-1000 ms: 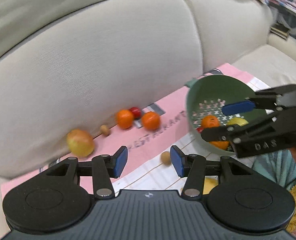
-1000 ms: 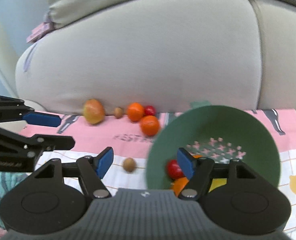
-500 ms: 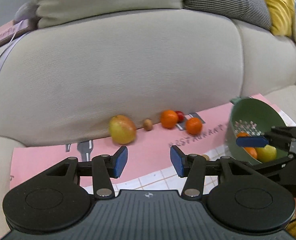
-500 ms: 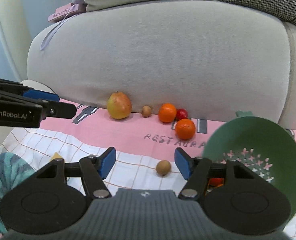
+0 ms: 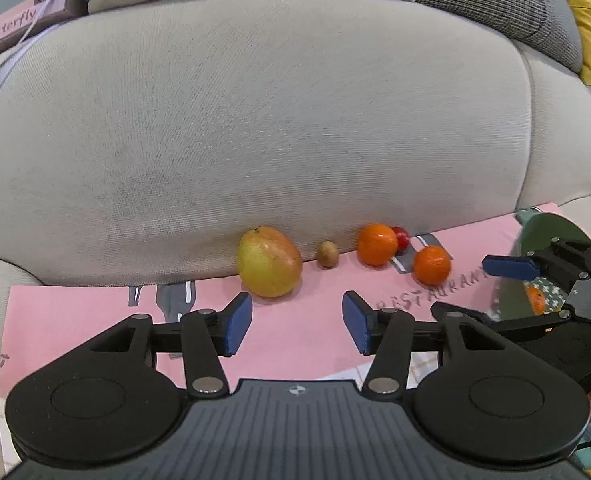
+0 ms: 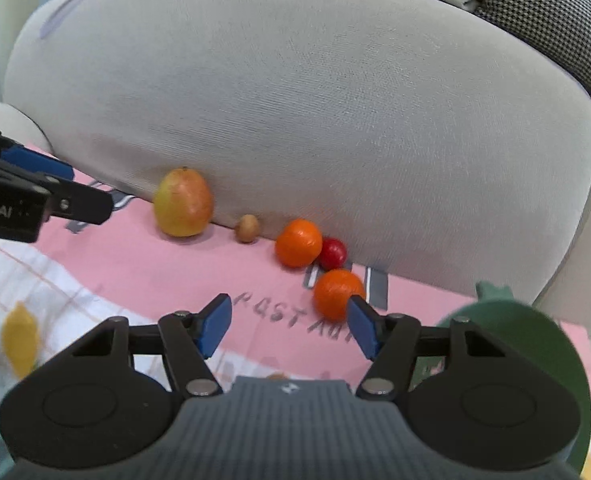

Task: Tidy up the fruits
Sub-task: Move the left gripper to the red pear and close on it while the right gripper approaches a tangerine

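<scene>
A yellow-red mango [image 5: 268,262], a small brown fruit [image 5: 327,254], two oranges [image 5: 376,244] [image 5: 431,265] and a small red fruit [image 5: 401,237] lie on a pink cloth [image 5: 95,320] against the sofa back. My left gripper [image 5: 297,328] is open and empty, just short of the mango. My right gripper [image 6: 289,326] is open and empty; the near orange [image 6: 337,294] sits just beyond its right finger. The mango [image 6: 182,203] and far orange [image 6: 298,243] lie further off. A green colander [image 6: 527,344] holding fruit is at the right.
The beige sofa back [image 5: 275,120] rises right behind the fruit row. A white checked cloth with lemon prints [image 6: 19,300] covers the seat nearer me. The right gripper shows at the right of the left wrist view [image 5: 535,276], over the colander [image 5: 551,232].
Both grippers have swung left, away from the colander and toward the fruit row. The mango and oranges now look closer and more central. Both stay open.
</scene>
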A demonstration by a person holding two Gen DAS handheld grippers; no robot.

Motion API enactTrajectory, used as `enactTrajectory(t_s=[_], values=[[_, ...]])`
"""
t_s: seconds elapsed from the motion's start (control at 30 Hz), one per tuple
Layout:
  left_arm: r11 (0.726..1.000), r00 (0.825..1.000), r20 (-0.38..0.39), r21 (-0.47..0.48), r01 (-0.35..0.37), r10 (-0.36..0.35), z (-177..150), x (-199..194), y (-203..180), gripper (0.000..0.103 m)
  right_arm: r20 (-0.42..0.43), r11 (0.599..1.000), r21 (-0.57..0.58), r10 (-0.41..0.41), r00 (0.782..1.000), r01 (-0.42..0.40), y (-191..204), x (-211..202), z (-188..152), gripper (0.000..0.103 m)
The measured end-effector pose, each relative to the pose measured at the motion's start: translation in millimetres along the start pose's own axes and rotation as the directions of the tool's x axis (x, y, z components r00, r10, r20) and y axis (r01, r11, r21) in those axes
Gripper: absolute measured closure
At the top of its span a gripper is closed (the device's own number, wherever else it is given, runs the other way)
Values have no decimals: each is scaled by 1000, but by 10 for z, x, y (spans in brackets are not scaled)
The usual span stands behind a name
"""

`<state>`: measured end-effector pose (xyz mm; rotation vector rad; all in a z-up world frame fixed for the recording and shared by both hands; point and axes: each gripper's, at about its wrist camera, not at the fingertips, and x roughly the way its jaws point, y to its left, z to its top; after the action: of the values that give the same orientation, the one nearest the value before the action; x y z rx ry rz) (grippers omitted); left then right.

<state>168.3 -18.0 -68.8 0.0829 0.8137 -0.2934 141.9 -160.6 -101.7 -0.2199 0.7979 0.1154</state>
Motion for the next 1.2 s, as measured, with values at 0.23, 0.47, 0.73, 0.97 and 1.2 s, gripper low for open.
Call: enactTrajectory(t_s=[0.23,0.47,0.73,0.97,1.2], values=[[1000,1000,-9,-29,8,-8,86,367,141,35,-56,998,-37,-54,997,52,-70,395,92,42],[994,998,-48,-105,32,-37,111,788,272,28,-131,998,-26,-53,990,50,-139,687,115,42],[984,993,-101,-177,35,-54,118,1119,360,28,-157,996,-67,-76,985,67,-147,829,134,41],[981,990,-138,-196,3,-31,167,1295,400,26,-207,992,-79,-116,972,101,-189,930,146,46],[975,985,-169,-220,-16,-22,180,1467,448,26,-242,991,-72,-125,962,111,-264,993,154,52]])
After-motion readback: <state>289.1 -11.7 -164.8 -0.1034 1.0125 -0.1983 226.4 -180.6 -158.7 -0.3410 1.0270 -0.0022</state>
